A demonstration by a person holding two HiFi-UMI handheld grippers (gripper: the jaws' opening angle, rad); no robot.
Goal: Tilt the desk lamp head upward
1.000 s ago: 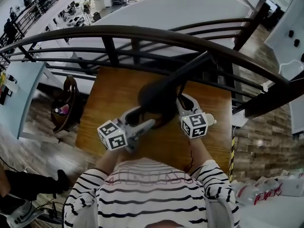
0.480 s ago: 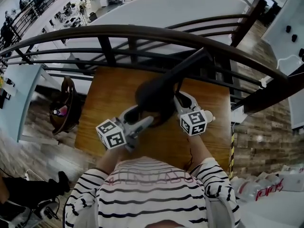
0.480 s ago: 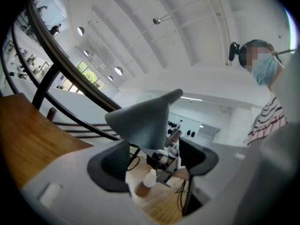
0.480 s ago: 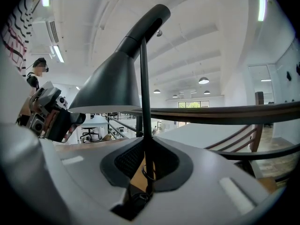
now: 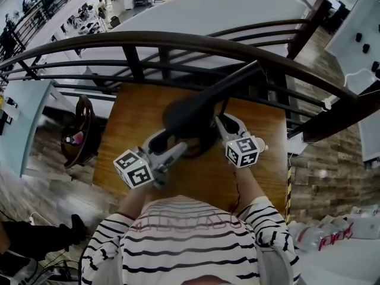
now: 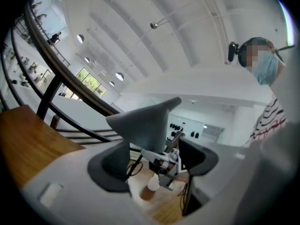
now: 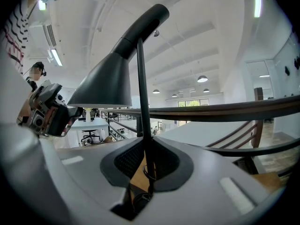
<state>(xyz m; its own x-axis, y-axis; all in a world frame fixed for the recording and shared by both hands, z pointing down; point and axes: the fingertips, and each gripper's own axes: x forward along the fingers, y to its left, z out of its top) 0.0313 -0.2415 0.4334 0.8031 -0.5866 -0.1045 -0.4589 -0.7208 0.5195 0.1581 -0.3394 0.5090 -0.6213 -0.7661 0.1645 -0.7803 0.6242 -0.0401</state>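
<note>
The desk lamp has a dark grey cone head on a thin black stem and stands on a wooden table. My left gripper reaches up under the head. In the left gripper view the cone leans on the left pad, with a gap to the right pad, so the left gripper is open. My right gripper is shut on the stem low down. The right gripper view shows the stem running between its pads and the head above.
A dark curved railing with bars runs right behind the table, close to the lamp's arm. The table's right edge borders a brick-patterned floor. A dark chair stands to the left. The person's striped sleeves fill the near side.
The lamp head has swung to the left in the head view. My left gripper has moved left and toward the person with it. The right gripper has stayed on the stem.
</note>
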